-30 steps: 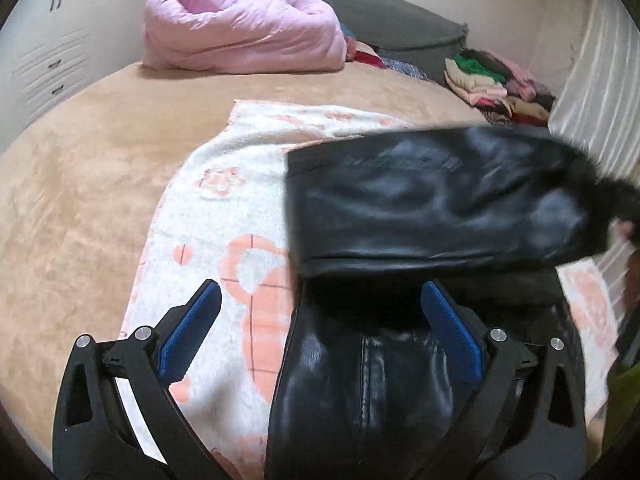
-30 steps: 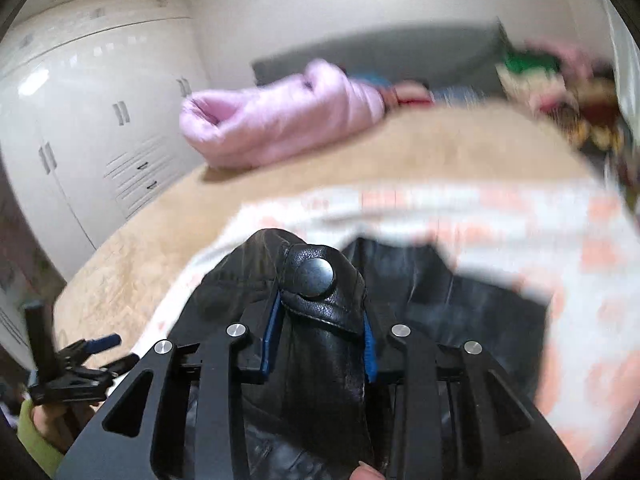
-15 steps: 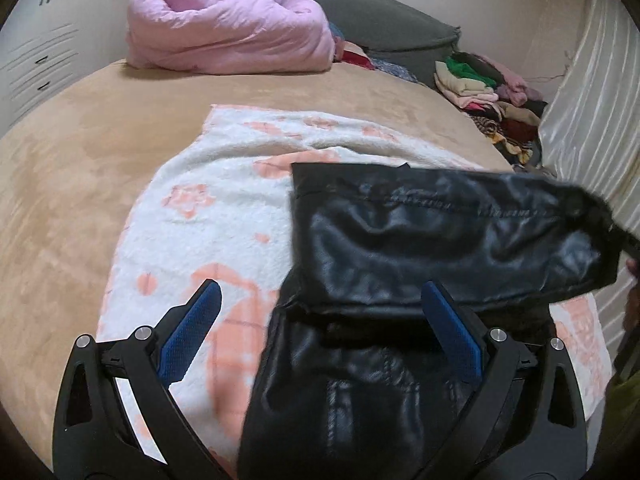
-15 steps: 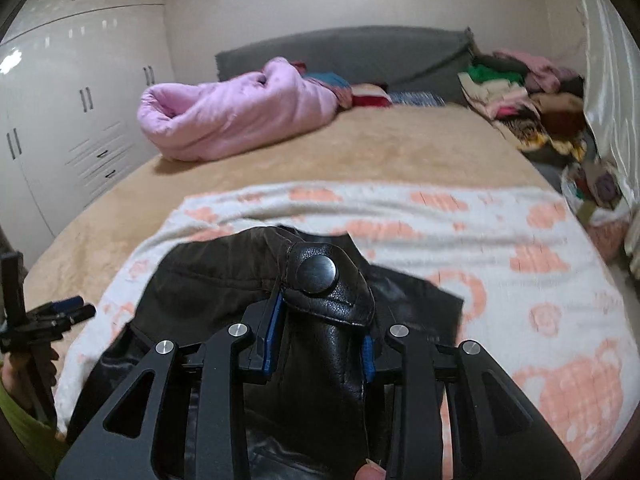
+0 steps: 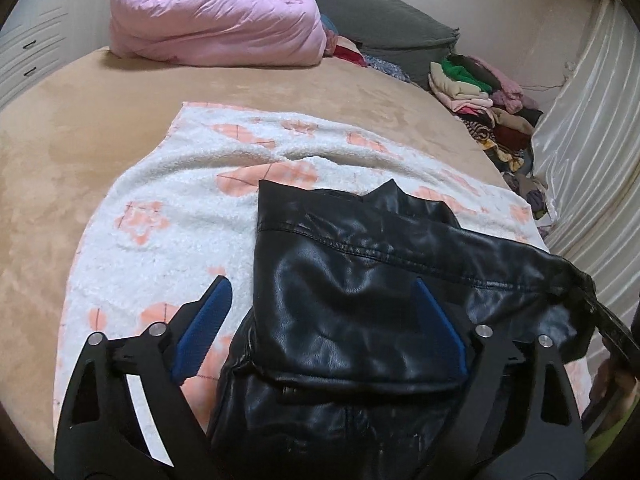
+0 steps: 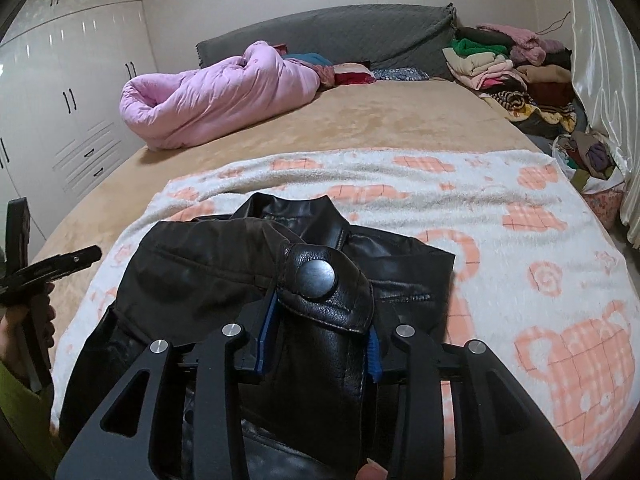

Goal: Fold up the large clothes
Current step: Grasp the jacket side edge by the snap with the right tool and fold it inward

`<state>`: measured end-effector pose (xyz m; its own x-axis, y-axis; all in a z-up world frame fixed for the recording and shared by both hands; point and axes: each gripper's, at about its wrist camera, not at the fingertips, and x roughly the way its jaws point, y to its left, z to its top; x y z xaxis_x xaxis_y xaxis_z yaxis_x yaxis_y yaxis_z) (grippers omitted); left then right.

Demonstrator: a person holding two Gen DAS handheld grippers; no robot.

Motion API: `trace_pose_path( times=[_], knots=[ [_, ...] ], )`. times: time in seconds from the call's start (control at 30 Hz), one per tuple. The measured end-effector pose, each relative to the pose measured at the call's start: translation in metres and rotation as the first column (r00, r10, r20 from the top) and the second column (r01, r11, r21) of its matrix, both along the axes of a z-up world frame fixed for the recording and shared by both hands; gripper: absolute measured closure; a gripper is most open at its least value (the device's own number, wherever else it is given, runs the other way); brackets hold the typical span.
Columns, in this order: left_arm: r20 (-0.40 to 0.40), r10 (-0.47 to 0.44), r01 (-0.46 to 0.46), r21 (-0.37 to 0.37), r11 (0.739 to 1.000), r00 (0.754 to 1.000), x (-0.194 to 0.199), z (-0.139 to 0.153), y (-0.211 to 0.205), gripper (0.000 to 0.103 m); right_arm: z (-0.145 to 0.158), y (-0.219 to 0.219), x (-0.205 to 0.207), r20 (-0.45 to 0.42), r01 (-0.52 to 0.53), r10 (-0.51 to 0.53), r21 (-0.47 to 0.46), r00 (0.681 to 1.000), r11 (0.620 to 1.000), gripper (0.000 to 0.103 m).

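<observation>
In the left wrist view, the left gripper (image 5: 320, 320) had its two blue-padded fingers (image 5: 204, 326) spread wide apart, holding nothing. A shiny black leather jacket (image 5: 360, 320) lay under and between them, on a fluffy white blanket with orange bear shapes (image 5: 168, 208). One black sleeve (image 5: 460, 256) was folded across the jacket toward the right. The blanket was spread on a big tan bed (image 5: 60, 140). A puffy pink quilt (image 5: 216, 16) was rolled up at the far end of the bed. A messy pile of colourful clothes (image 5: 480, 96) sat on the far right.

In the right wrist view, the right gripper (image 6: 318, 344) was squeezed tight on the sleeve's cuff (image 6: 324, 288), which had a round black snap button (image 6: 316, 276). The rest of the jacket lay flat on the blanket (image 6: 520, 208) just past the gripper. The left gripper (image 6: 48, 268) showed at the left edge, beside the jacket. White wardrobe doors (image 6: 60, 100) stood on the left wall.
</observation>
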<state>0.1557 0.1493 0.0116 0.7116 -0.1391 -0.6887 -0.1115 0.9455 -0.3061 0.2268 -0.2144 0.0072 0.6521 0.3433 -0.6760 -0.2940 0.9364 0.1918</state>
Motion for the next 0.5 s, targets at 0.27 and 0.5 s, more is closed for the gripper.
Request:
trace_pose_path(
  times=[0.27, 0.5],
  knots=[
    [-0.047, -0.055, 0.055, 0.016, 0.998, 0.997, 0.016, -0.017, -0.02, 0.048, -0.014, 0.008, -0.003, 0.0, 0.009, -0.009, -0.083, 1.0, 0.996, 0.059],
    [-0.151, -0.089, 0.101, 0.07, 0.992, 0.984, 0.042, -0.049, -0.033, 0.068, -0.023, -0.003, -0.004, -0.006, 0.067, -0.068, -0.091, 0.998, 0.994, 0.023]
  ],
)
